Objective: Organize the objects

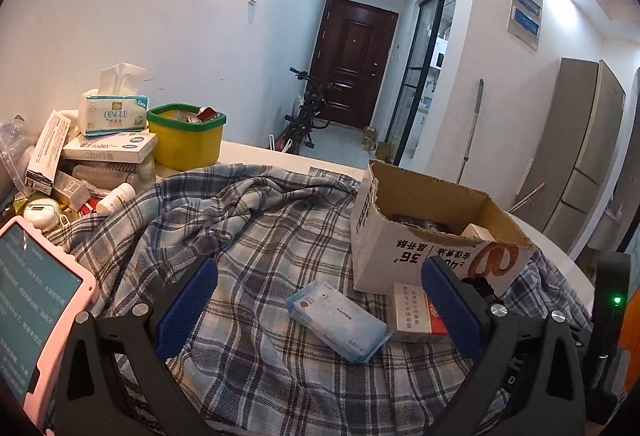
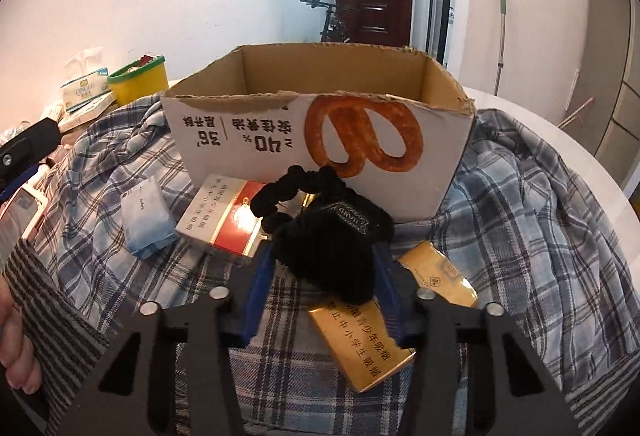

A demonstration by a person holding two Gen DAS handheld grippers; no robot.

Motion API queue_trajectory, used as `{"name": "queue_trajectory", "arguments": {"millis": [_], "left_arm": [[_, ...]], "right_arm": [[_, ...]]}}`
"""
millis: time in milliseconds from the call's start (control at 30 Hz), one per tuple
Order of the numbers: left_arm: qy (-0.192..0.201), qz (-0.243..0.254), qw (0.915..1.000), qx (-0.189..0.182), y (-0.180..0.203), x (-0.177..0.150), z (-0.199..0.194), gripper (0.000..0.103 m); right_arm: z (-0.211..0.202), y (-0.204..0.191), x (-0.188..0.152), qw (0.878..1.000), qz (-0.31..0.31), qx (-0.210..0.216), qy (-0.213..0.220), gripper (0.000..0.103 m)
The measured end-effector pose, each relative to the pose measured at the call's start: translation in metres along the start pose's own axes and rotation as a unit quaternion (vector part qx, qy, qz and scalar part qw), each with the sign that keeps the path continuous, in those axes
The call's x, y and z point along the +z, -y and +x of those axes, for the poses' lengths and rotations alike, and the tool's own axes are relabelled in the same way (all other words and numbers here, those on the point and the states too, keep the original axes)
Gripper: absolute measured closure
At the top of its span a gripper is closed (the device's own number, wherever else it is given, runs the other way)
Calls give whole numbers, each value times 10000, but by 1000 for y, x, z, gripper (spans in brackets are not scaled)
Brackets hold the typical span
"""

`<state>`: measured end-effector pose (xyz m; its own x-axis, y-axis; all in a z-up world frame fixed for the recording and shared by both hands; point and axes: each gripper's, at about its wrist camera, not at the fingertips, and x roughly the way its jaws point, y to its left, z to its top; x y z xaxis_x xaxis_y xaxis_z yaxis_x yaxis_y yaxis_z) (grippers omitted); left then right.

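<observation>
Our right claw (image 2: 320, 260) clamps the soft, light black pouch (image 2: 332, 244) at its bulk; left claw (image 1: 320, 312) gapes empty.

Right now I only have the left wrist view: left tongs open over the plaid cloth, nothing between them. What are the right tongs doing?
Observer: The right tongs are closed on a black fuzzy pouch, just in front of the cardboard box.
Operator: What's under it?
Observer: A gold box lies on the plaid cloth directly beneath it. A second gold box sits to its right in that view.
Operator: Anything trailing off the pouch?
Observer: Yes, a black ruffled loop reaches over the red-and-white box.
</observation>
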<state>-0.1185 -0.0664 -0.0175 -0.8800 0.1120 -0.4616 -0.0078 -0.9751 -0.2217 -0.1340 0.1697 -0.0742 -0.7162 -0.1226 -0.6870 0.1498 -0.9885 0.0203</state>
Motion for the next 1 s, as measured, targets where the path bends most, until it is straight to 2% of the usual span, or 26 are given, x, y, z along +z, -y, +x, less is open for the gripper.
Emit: {"name": "queue_trajectory", "arguments": {"millis": [100,267,500,633,800,867,967,1000], "left_arm": [[-8,-41,10000,8,-3,1,1,0],[1,-38,10000,29,-3,1,0,0],[-141,343,9993,77,11,-1,4,0],[-551,832,9947,243,28,-6,21,0],[-1114,1420,9831,296,50,-18,46,1],[-1285,1473,9803,282,52,-21,53,9],[-1540,1289,9791,311,44,-22,63,21],[-1590,1229,9791,312,42,-23,65,30]], "right_arm": [[-11,0,-1,9997,-7,1,261,75],[-39,3,-4,9954,42,-74,958,79],[-58,4,-3,9892,117,-165,1453,79],[-65,6,-4,9866,94,-270,1603,79],[-60,3,-3,9891,3,-349,1433,79],[-57,6,-3,9905,47,-270,1351,79],[-55,11,-4,9909,173,-227,1314,79],[-54,13,-4,9912,203,-202,1291,79]]}}
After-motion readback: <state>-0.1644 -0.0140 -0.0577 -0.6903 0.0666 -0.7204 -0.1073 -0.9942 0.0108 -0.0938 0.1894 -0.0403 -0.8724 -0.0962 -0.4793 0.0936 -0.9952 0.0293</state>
